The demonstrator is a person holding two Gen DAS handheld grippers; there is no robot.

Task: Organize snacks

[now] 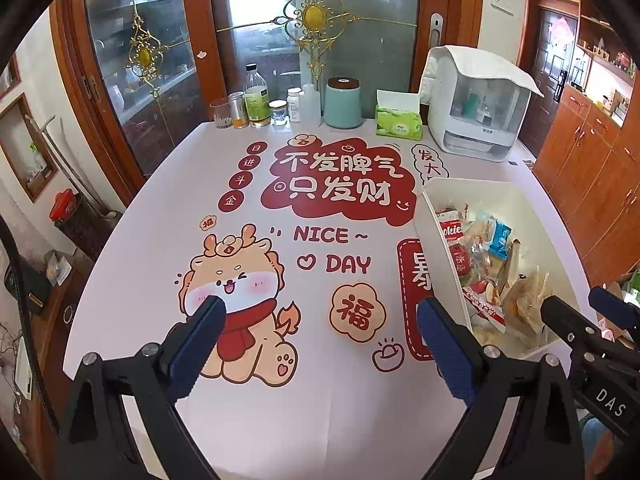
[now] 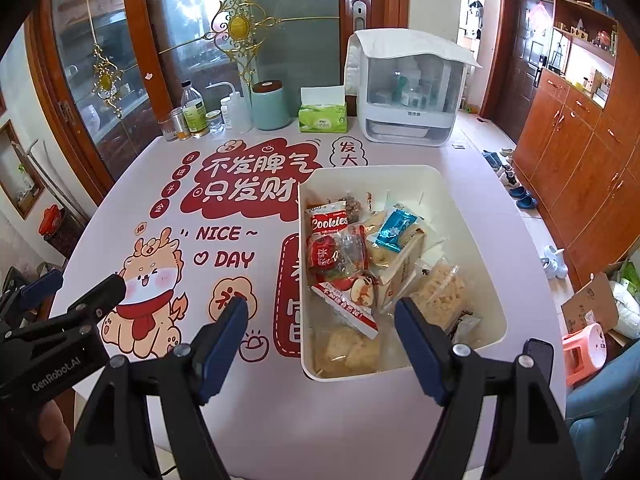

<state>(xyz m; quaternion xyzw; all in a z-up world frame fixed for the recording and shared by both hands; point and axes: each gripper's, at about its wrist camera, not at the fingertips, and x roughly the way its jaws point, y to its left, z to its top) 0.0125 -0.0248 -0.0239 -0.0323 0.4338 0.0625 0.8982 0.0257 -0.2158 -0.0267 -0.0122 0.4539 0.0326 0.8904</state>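
A white rectangular bin stands on the right half of the table and holds several snack packets: a red Cookies pack, a blue packet, a clear bag of pale crisps. It also shows in the left wrist view. My right gripper is open and empty, held above the bin's near left corner. My left gripper is open and empty over the printed tablecloth, left of the bin.
At the table's back edge stand bottles and jars, a teal canister, a green tissue box and a white covered cabinet. Wooden cupboards line the right wall. A pink stool sits on the floor.
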